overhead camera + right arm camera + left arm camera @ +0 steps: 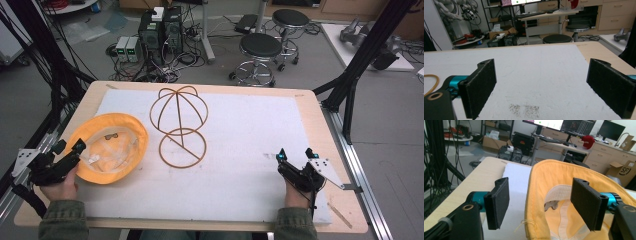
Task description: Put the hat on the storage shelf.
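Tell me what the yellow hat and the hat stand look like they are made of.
Yellow hat: soft woven fabric, likely cotton, matte; stitched brim edge, pale lining and a loose thread show in the left gripper view. Hat stand: thin bent loops, tan and smooth; wood, rattan or coated wire, cannot tell which.

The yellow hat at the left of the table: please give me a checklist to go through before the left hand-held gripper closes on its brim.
1. Left hand-held gripper open: ok, its jaws stand wide apart.
2. Brim of the yellow hat between the jaws: ok in the left gripper view, where the near edge runs up through the gap.
3. Pads touching the fabric: not yet, both stand clear.
4. Hat lying opening-up on the white mat: ok, its lining shows.
5. Wire hat stand apart from the hat: ok, it lies beside it.
6. Right hand-held gripper out of the way: ok, open over bare mat.
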The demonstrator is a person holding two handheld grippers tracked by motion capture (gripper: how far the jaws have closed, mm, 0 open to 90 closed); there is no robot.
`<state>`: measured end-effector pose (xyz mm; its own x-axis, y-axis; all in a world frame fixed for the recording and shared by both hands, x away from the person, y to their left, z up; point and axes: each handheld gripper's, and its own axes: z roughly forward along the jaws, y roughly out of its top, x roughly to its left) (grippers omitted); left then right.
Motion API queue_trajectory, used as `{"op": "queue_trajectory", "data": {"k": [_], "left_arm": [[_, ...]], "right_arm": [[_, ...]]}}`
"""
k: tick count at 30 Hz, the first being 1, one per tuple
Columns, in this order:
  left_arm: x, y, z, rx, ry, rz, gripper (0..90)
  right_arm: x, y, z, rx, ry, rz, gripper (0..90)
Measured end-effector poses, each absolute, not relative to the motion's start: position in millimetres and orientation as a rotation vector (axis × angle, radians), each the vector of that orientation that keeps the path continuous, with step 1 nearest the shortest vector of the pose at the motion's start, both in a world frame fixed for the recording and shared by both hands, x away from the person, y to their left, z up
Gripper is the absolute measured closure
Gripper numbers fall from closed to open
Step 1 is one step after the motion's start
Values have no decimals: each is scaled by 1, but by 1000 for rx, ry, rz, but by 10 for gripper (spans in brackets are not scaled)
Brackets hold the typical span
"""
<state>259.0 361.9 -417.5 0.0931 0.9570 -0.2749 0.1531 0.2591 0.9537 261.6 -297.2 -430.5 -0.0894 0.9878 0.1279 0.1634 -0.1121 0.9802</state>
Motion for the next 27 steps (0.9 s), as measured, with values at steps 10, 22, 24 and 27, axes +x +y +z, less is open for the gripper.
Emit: {"op": "queue_trajectory", "data": {"k": [10,22,24,27], "left_arm": [[260,363,-416,1193,1358,764,819],[254,357,-411,1131,1314,805,860],[252,355,-407,1132,1289,825,862],[249,352,-401,1125,1235,853,864]], "right_arm": [[262,-297,-430,1368,1341,1305,79],[261,-297,-430,1370,1341,1309,79],[261,-297,-430,1367,1338,1315,79],[261,-297,-430,1365,1338,1316,79]]}}
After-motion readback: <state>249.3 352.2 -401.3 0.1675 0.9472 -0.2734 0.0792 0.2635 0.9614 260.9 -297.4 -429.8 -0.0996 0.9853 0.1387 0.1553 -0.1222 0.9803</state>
